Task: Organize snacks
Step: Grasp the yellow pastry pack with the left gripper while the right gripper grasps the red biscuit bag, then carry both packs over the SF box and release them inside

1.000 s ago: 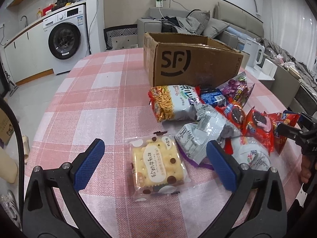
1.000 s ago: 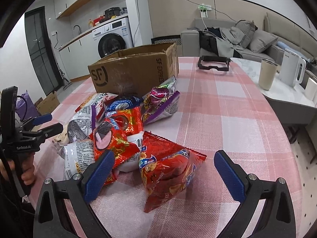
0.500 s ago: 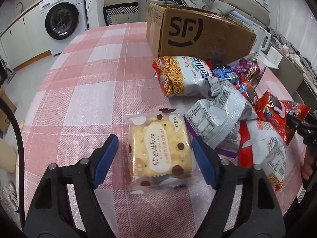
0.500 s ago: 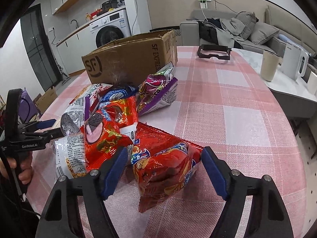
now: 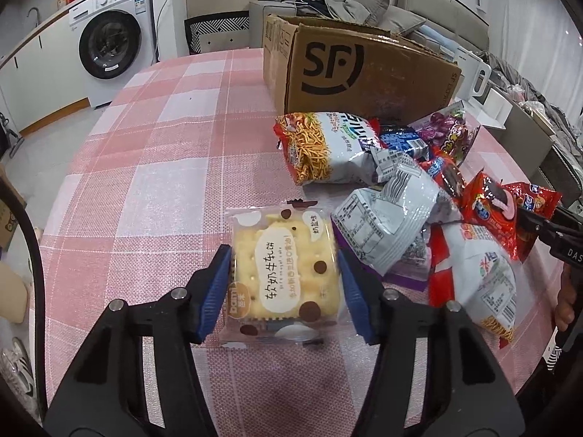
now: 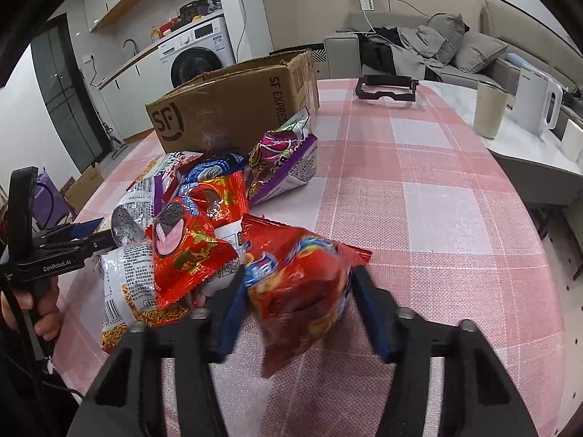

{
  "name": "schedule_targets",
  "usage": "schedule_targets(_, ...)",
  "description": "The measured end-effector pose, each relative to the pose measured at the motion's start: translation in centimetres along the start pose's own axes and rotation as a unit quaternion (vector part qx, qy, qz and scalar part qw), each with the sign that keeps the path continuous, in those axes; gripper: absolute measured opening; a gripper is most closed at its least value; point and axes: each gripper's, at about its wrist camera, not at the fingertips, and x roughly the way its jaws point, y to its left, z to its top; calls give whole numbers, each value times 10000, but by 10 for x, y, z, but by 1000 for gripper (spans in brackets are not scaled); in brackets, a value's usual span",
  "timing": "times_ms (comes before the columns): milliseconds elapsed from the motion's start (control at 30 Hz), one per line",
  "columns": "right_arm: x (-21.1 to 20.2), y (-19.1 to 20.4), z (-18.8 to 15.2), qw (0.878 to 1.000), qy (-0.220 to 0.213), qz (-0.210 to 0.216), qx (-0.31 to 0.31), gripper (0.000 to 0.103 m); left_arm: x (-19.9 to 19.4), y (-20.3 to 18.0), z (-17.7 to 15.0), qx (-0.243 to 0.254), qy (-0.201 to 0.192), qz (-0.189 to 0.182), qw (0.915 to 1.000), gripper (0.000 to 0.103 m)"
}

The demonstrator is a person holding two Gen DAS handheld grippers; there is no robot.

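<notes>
"SF" is read on the cardboard box (image 5: 360,69) at 12 o'clock. The left gripper (image 5: 284,287), angled down, is closing on the "bam" cracker pack (image 5: 282,276) — pads touching its wrapper. The right gripper (image 6: 297,306) is closing too, clamped on the red snack bag (image 6: 298,287); the snack pile (image 6: 189,218) is crowded at its 10 o'clock.

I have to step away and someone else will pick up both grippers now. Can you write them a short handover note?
Left gripper: jaws closing around the cracker pack, flat on the table.
Right gripper: jaws closing on the red chip bag.
Other snacks lie in a pile in front of the open cardboard box.
Done: nothing visibly sorted yet; the box's inside is hidden.
Left: probably finish both grasps, move those two packs, then work through the pile.
</notes>
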Motion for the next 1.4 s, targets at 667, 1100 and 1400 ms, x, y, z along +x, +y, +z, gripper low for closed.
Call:
schedule_targets(667, -40, 5, 8, 9963, -735, 215, 396, 48, -59, 0, 21, -169, -761, -187, 9968, 55)
schedule_targets(1100, -42, 34, 42, 9933, -987, 473, 362, 48, -67, -7, 69, -136, -882, -296, 9956, 55)
schedule_targets(1400, -38, 25, 69, 9919, -1012, 527, 556, 48, -55, -27, 102, -15, -841, -431, 9955, 55)
